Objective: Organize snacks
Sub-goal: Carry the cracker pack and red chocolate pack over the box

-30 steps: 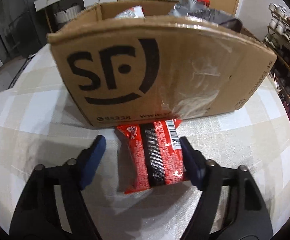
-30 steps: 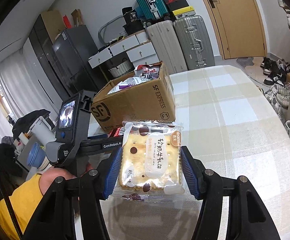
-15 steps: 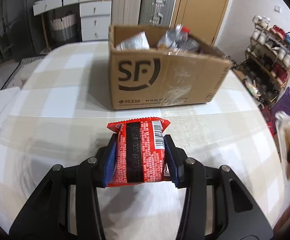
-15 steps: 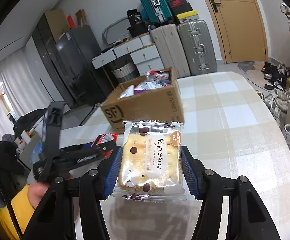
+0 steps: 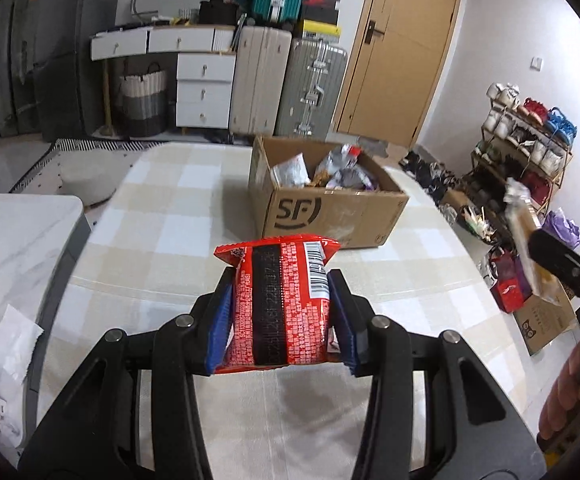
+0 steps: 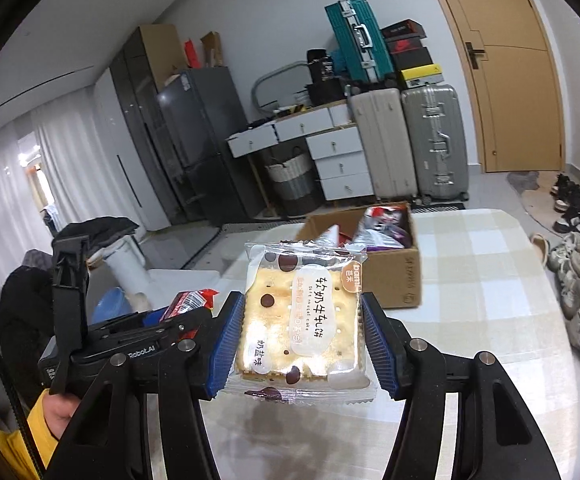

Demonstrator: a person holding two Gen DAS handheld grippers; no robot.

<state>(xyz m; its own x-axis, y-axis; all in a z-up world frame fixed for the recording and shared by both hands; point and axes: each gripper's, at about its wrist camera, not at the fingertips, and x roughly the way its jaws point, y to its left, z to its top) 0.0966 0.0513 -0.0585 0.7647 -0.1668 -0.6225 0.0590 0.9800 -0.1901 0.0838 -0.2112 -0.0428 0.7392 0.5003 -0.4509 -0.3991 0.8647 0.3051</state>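
Note:
My left gripper [image 5: 280, 316] is shut on a red snack packet [image 5: 280, 304] with a black stripe and a barcode, held above the table. My right gripper [image 6: 300, 328] is shut on a clear-wrapped cracker packet [image 6: 300, 316], also held in the air. An open cardboard box [image 5: 330, 210] marked SF stands on the checked tablecloth ahead, holding several snack bags [image 5: 322, 170]; it also shows in the right wrist view [image 6: 394, 276]. The left gripper with the red packet [image 6: 190, 302] shows at the left of the right wrist view. The right gripper's packet [image 5: 526, 240] shows at the right of the left wrist view.
The round table [image 5: 162, 216] has a beige checked cloth. A white side surface with tape and paper [image 5: 10, 264] lies to the left. Suitcases [image 5: 314, 88], drawers and a door stand behind; a shoe rack [image 5: 530, 136] and shoes are on the right.
My left gripper closed on the red packet beside the box, then lifted it and pulled back from the box. My right gripper rose a little, still holding the cracker packet.

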